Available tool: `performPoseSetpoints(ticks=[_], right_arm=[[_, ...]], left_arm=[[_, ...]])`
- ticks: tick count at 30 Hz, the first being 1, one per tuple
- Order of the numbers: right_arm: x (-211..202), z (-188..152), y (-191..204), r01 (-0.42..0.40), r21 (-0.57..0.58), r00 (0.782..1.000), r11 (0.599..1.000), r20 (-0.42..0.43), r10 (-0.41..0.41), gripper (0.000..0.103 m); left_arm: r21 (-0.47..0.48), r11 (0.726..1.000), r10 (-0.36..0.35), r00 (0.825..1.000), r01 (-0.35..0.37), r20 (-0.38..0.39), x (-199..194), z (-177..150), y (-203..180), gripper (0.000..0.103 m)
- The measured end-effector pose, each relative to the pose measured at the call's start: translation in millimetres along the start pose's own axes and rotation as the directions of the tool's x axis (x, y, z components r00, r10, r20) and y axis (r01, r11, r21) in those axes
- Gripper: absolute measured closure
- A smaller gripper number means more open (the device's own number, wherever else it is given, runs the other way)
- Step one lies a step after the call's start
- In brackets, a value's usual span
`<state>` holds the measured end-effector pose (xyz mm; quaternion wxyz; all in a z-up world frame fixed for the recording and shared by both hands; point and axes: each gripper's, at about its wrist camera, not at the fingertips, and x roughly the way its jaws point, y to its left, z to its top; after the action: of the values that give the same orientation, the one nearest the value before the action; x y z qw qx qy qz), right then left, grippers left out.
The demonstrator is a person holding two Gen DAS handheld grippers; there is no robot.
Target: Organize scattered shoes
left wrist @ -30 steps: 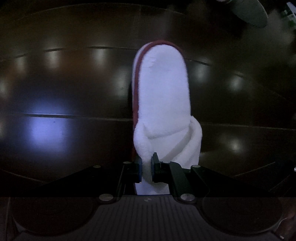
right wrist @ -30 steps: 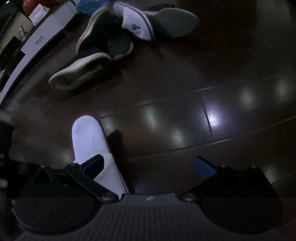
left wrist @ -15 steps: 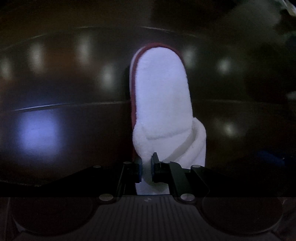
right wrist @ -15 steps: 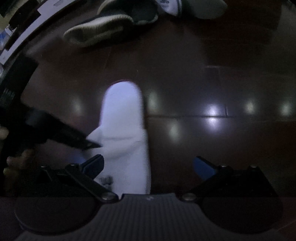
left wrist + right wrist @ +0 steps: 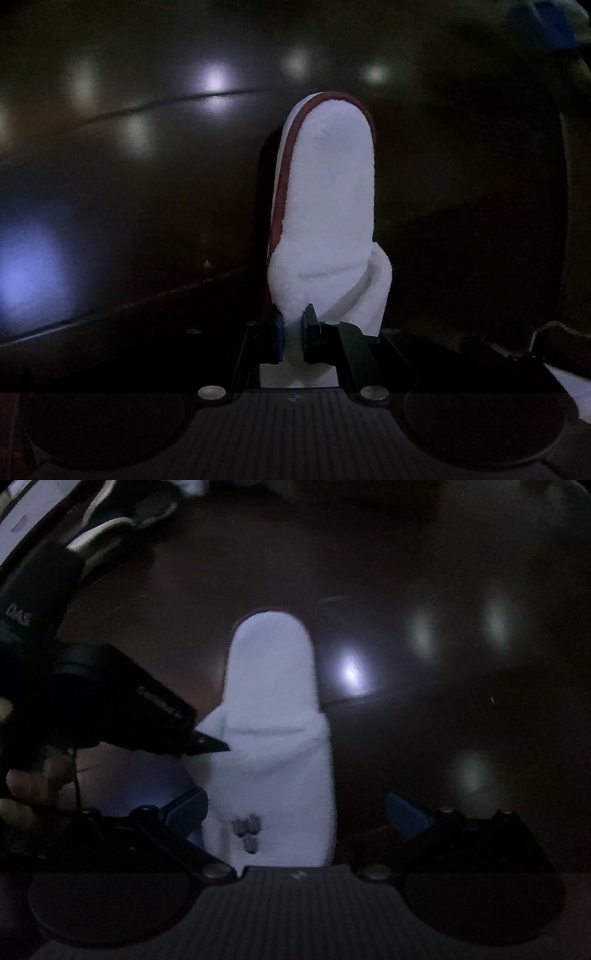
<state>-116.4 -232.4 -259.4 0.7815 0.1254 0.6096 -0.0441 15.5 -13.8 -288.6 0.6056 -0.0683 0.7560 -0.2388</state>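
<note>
Right gripper [image 5: 297,812] now centred over white slipper [image 5: 328,206], jaws spread; left gripper [image 5: 293,334] pinches its strap. Dark glossy floor [image 5: 129,203]; sneakers [image 5: 118,520] far-left.

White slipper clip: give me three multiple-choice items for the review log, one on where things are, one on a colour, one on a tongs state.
1. Where do the left tongs grip the white slipper?
A. the far rounded end
B. the strap end nearest the camera
C. the middle of the sole

2. What colour is the trim along the slipper's edge?
A. dark red
B. green
C. yellow

3. How do the right tongs stand?
A. shut on the slipper
B. shut on nothing
C. open, a finger on either side of the slipper

Answers: 1 B, the left wrist view shows the pads pinching the fabric at the near end. 2 A, a dark red line runs round the rim. 3 C, the blue pads stand wide apart.
</note>
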Motion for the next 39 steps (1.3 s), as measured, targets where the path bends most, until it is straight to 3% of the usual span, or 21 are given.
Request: performPoseSetpoints(ticks=[4,5,7,8,9,15,17,26,33,36,39], right_arm=[[11,-10,-13,-0.005,0.014,1.0,1.0,-0.005,0.005,0.0],[13,-13,-17,-0.006,0.018,1.0,1.0,-0.006,0.006,0.0],[19,-18,-23,-0.009,0.025,1.0,1.0,-0.009,0.009,0.0],[22,-20,-26,-0.004,0.029,1.0,1.0,-0.013,0.005,0.0],[25,-21,-27,0.0,0.036,1.0,0.999,-0.013,0.001,0.0],[31,-23,-29,0.024,0.062,1.0,0.998,-0.003,-0.024,0.013],[36,-20,-26,0.017,0.064,1.0,0.998,-0.001,-0.017,0.017],[40,-16,-32,-0.021,0.037,1.0,0.999,-0.006,0.021,0.033],[36,-25,-31,-0.003,-0.022,1.0,1.0,-0.025,0.002,0.036],[40,-20,-26,0.01,-0.04,0.999,0.999,-0.045,-0.012,0.035],[40,-17,-24,0.03,-0.072,0.998,0.997,-0.054,-0.033,0.047]], left_arm=[[0.002,1.0,-0.018,1.0,0.018,0.016,7,-7,-14,0.083],[0.005,1.0,-0.019,1.0,0.019,0.023,6,-9,-17,0.074],[0.022,1.0,-0.004,0.999,0.003,0.033,-2,-14,-20,0.046],[0.025,1.0,0.012,0.999,-0.013,0.044,-5,-18,-20,0.027],[0.022,1.0,0.019,0.998,-0.02,0.054,-11,-22,-19,0.023],[-0.071,0.996,0.063,0.992,-0.055,0.112,-63,-29,1,0.021],[-0.133,0.985,0.126,0.984,-0.109,0.127,-92,-39,13,0.021],[-0.32,0.907,0.33,0.934,-0.273,0.14,-70,-65,15,0.021],[-0.462,0.826,0.38,0.925,-0.323,0.032,-58,-94,12,0.022],[-0.452,0.833,0.367,0.93,-0.32,0.018,-72,-105,13,0.022],[-0.442,0.841,0.36,0.933,-0.313,0.024,-58,-102,11,0.022]])
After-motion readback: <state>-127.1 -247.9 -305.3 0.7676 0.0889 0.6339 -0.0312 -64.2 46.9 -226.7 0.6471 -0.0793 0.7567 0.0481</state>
